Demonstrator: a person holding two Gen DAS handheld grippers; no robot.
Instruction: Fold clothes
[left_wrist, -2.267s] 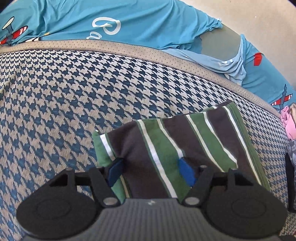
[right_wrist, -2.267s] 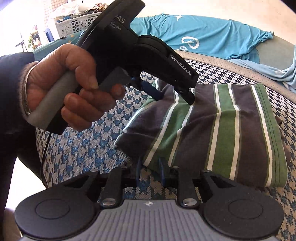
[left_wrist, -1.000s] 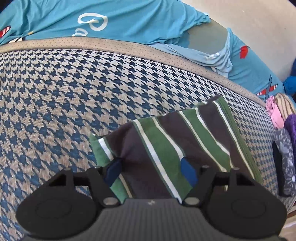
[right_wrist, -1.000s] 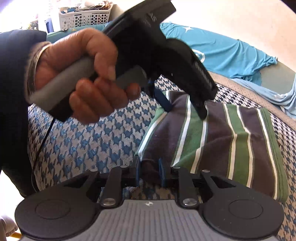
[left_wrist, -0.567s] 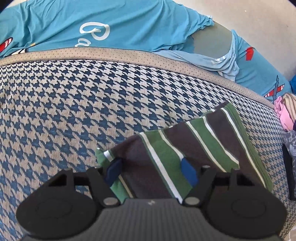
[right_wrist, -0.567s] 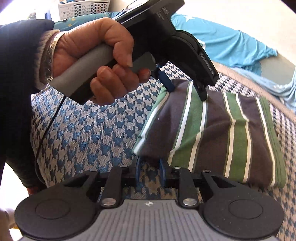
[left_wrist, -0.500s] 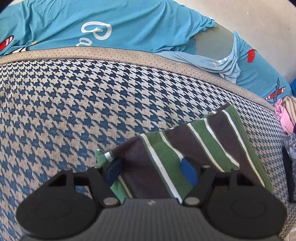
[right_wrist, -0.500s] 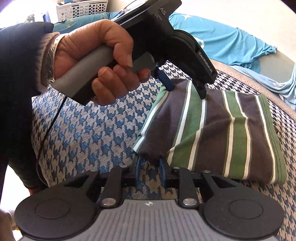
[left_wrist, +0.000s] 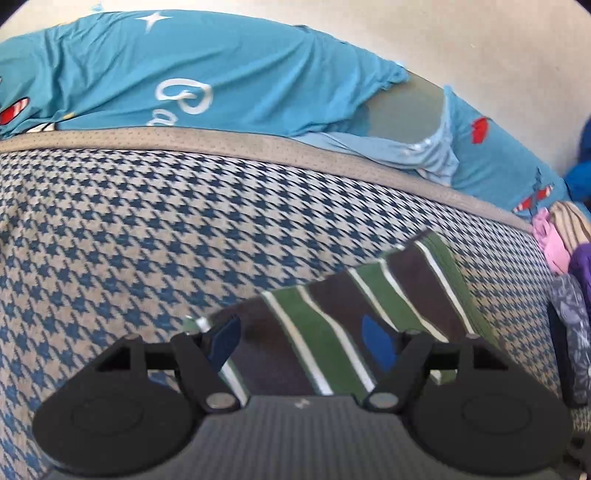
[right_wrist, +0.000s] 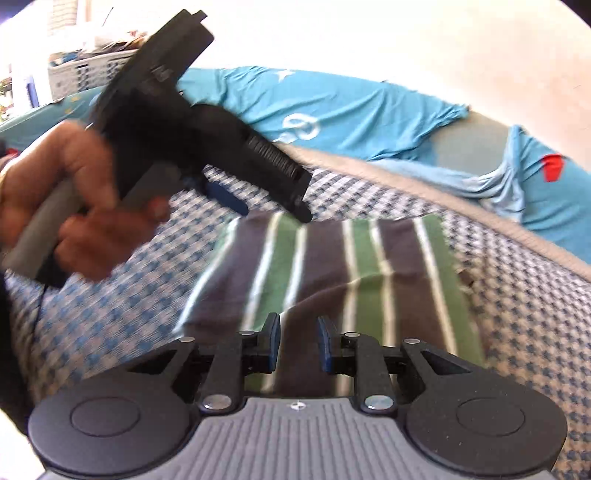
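A folded garment (left_wrist: 373, 291) with green, dark brown and white stripes lies flat on the blue houndstooth cushion (left_wrist: 147, 221). My left gripper (left_wrist: 301, 341) hovers over its near left corner, wide open, with nothing between the blue pads. In the right wrist view the garment (right_wrist: 332, 266) shows a diagonal crease. My right gripper (right_wrist: 299, 345) sits over its near edge with a narrow gap between the fingers; striped cloth lies under the gap, not pinched. A hand holds the left gripper (right_wrist: 273, 210) above the garment's far left corner; it is blurred.
A teal sheet (left_wrist: 221, 74) with white script covers the surface behind the cushion's beige border (left_wrist: 258, 147). A pile of pink, purple and patterned clothes (left_wrist: 565, 258) lies at the right. A white laundry basket (right_wrist: 85, 70) stands far back left.
My right gripper has moved forward from the garment's near left corner to over its near edge. The left gripper has lifted and drawn back a little. Both views are blurred by motion.
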